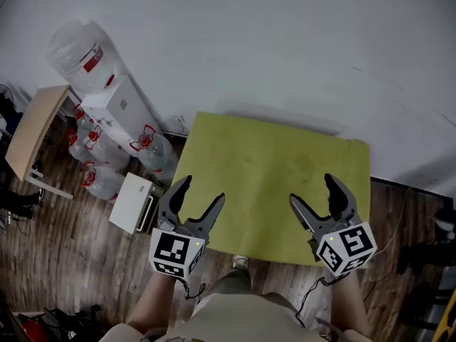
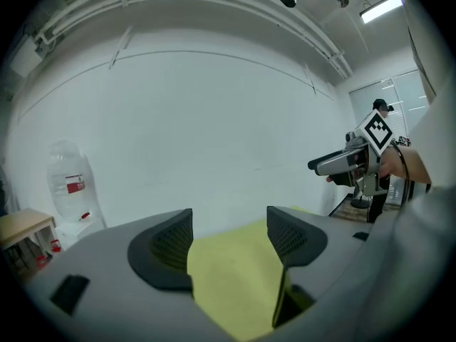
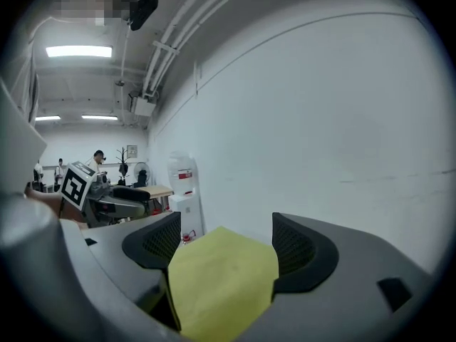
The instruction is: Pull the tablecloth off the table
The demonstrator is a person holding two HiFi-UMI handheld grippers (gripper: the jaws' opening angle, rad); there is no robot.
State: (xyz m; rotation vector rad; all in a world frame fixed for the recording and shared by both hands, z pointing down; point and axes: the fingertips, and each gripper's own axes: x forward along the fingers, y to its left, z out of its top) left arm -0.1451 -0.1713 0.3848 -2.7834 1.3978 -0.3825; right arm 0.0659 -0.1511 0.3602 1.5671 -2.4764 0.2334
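A yellow-green tablecloth (image 1: 274,184) lies flat over a small table against the white wall, with no wrinkles visible. My left gripper (image 1: 203,189) hovers open over the cloth's near left corner. My right gripper (image 1: 311,189) hovers open over the near right part. In the left gripper view the gripper (image 2: 229,223) has its jaws wide apart, with the cloth (image 2: 231,276) below them and untouched. The right gripper (image 3: 224,237) likewise shows the cloth (image 3: 221,283) lying beneath spread jaws. Neither gripper holds anything.
A white water dispenser (image 1: 121,109) with a large bottle (image 1: 78,48) stands left of the table, with several spare bottles (image 1: 100,169) on the wooden floor. A white box (image 1: 132,201) sits by the table's left leg. A wooden side table (image 1: 32,130) is at far left. A cable (image 1: 399,212) trails at right.
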